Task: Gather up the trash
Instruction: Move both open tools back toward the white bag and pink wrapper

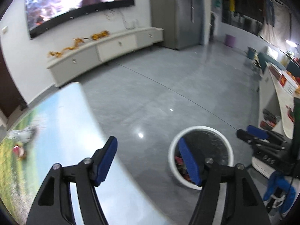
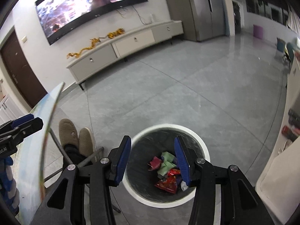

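The right gripper, fingers apart and empty, hangs over one white bin holding about six wrappers, partly hidden. The left gripper, likewise apart, shows two blurred scraps, perhaps litter, on the table.

Both wrist views look down, sharing the bin.

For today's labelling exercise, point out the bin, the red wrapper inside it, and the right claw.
bin point(image 2: 203, 146), right wrist view, on its white rim.
red wrapper point(image 2: 167, 183), right wrist view, on its crumpled middle.
right claw point(image 2: 152, 161), right wrist view, midway between its blue fingertips.
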`<state>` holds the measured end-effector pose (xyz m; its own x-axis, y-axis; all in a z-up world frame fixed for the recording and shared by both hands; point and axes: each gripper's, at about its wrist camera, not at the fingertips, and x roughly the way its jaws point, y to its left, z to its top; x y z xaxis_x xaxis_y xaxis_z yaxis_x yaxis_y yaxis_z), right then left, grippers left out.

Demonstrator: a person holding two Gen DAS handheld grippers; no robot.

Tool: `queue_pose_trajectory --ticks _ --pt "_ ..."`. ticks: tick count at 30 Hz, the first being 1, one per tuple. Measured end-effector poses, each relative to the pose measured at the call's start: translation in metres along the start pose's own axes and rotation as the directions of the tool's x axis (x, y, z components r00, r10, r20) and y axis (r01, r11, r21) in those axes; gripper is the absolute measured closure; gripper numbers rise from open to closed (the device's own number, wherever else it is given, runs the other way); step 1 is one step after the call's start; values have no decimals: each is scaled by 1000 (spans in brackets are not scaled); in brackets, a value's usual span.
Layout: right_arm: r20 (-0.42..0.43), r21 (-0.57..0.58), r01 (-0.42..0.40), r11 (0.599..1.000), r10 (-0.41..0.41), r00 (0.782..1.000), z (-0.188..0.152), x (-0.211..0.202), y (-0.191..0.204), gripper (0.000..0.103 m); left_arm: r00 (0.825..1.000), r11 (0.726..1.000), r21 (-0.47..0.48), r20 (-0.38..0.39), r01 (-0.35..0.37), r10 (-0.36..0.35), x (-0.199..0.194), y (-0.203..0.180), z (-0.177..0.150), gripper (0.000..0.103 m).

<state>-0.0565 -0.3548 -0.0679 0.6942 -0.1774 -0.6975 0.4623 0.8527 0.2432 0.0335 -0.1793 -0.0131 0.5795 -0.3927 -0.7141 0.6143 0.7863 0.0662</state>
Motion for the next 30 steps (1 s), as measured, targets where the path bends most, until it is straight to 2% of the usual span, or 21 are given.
queue_pose_trajectory --ticks 10,14,30 --pt "67 -123 -60 991 69 995 8 -31 72 52 989 986 -111 72 -122 131 -60 72 -28 34" --pt "82 -170 -77 982 92 992 10 -39 100 45 982 977 -154 94 -147 162 -76 91 -36 33" --pt "68 -337 -114 935 145 987 14 -44 196 45 973 942 -293 105 -165 204 -100 175 -67 32"
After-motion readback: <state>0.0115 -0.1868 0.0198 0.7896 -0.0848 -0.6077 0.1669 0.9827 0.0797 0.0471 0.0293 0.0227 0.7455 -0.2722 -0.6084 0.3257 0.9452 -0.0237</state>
